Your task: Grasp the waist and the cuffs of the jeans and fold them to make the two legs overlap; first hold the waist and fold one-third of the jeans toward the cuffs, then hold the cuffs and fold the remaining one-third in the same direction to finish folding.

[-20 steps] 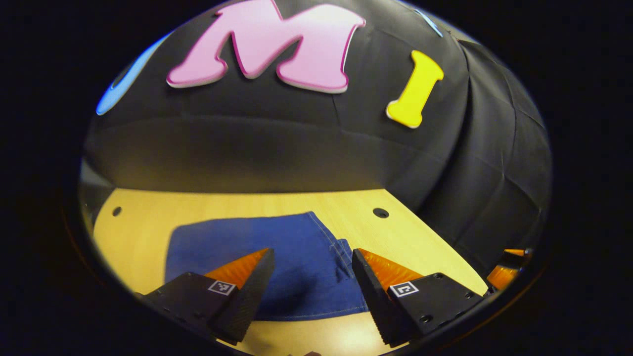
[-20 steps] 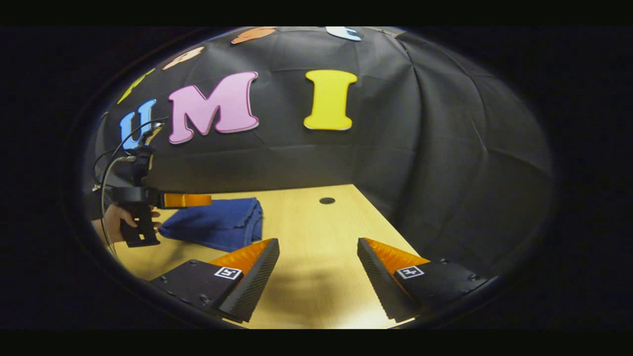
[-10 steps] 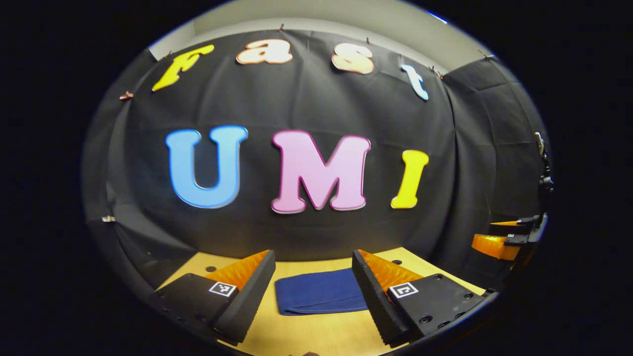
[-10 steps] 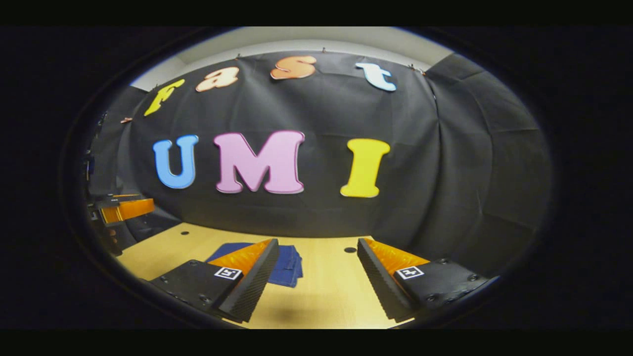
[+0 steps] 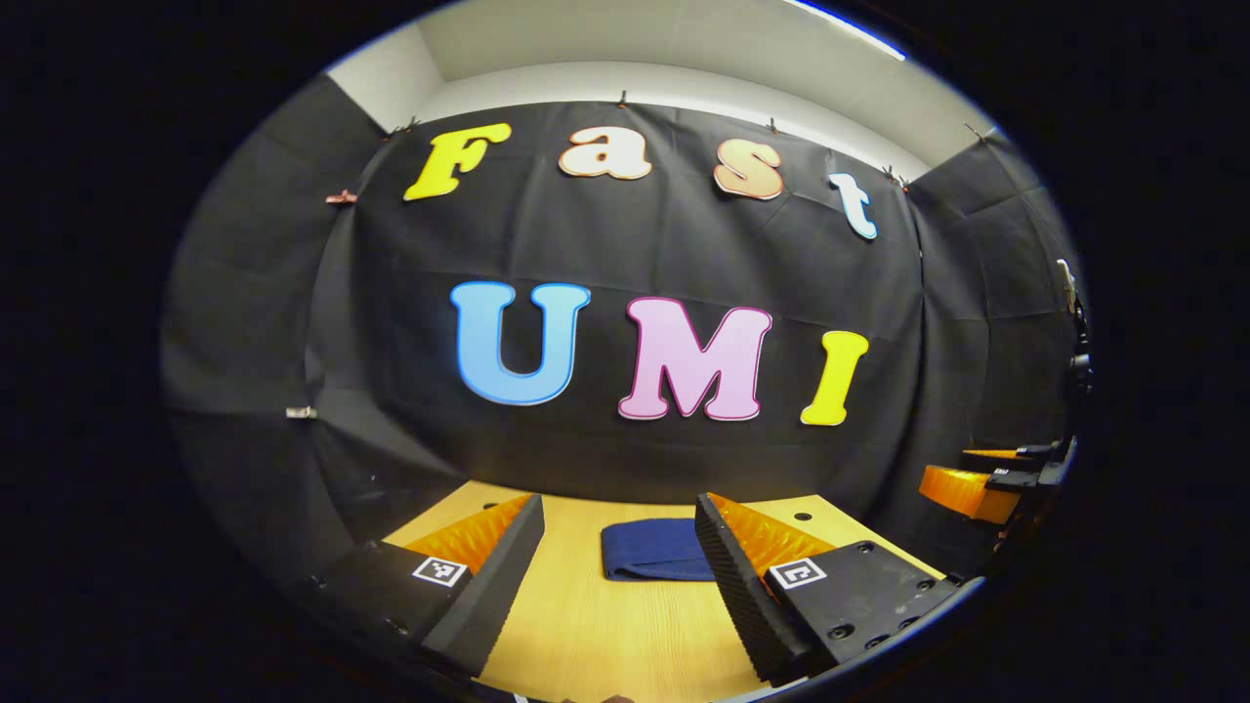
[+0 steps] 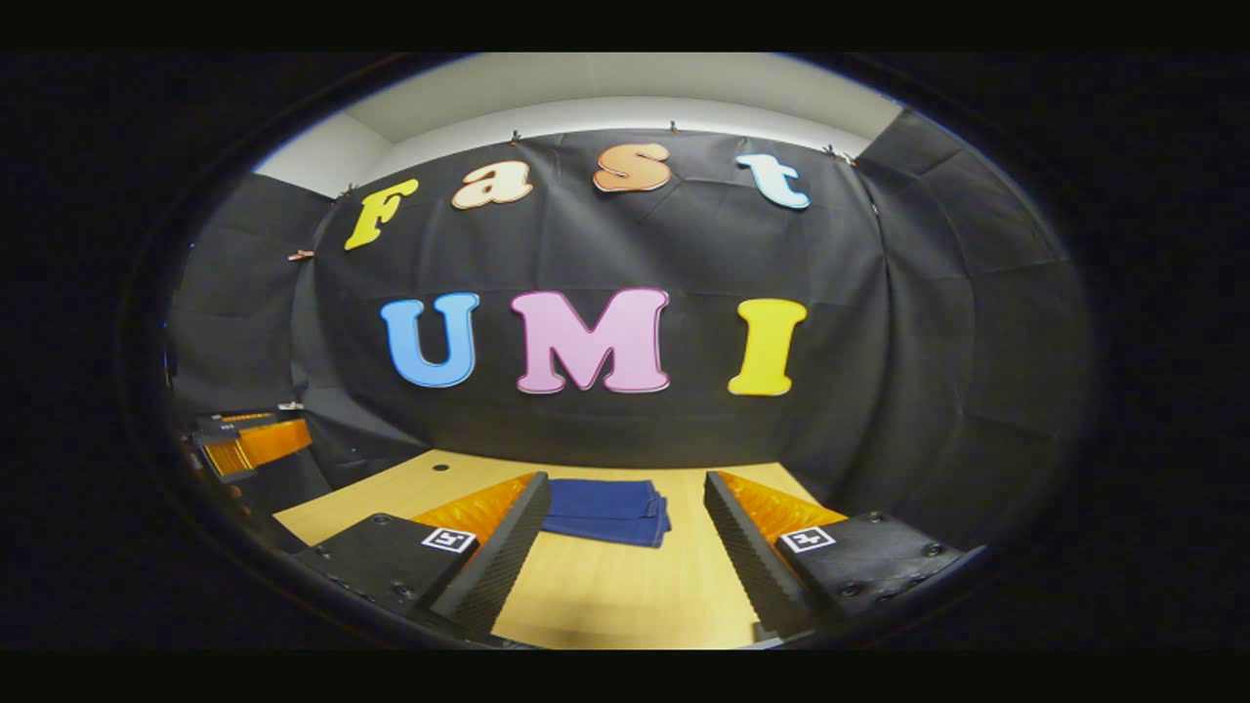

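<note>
1. At the bottom of the left gripper view: left gripper (image 5: 615, 566) held level above the table (image 5: 605, 644), jaws spread wide, gripping nothing; folded jeans (image 5: 649, 561) flat on the wood beyond the fingertips, clear of them.
2. Low in the right gripper view: right gripper (image 6: 625, 547) likewise level, jaws apart, empty; jeans (image 6: 605, 513) ahead between the fingers, untouched.
3. Seen at each view's edge: the other gripper, well apart.

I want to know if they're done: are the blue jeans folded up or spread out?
Folded. The blue denim jeans lie as a small compact stack on the light wooden table, layered edges showing at one end, both grippers apart from them.
</note>
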### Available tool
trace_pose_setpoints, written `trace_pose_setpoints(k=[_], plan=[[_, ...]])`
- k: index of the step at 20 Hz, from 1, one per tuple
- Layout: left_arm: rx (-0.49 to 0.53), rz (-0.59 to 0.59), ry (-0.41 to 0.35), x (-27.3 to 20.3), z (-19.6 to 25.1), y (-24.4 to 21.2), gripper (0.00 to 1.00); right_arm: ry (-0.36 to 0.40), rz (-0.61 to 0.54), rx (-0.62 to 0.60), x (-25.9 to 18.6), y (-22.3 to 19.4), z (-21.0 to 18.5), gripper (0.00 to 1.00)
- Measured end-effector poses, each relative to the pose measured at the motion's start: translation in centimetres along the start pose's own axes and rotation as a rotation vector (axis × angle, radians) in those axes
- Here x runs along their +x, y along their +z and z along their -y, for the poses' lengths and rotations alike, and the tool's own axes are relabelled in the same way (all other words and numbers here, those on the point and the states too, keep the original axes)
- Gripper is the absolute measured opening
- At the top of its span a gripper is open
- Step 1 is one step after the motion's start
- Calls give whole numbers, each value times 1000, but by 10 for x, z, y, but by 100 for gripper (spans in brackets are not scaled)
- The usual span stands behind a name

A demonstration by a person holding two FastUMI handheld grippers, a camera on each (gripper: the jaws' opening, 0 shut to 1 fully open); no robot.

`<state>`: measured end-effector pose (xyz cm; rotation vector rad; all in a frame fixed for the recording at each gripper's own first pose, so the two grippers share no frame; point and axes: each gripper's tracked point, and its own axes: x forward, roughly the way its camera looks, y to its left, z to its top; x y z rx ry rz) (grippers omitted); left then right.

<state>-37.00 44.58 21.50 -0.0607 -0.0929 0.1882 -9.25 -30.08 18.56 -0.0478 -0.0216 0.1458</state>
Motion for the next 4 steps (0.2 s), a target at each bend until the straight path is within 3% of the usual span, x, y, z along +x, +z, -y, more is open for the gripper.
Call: trace_pose_setpoints(k=[4], plan=[[40, -102, -18, -25, 7, -41, 96, 60, -61, -26, -27, -29, -19, 97]])
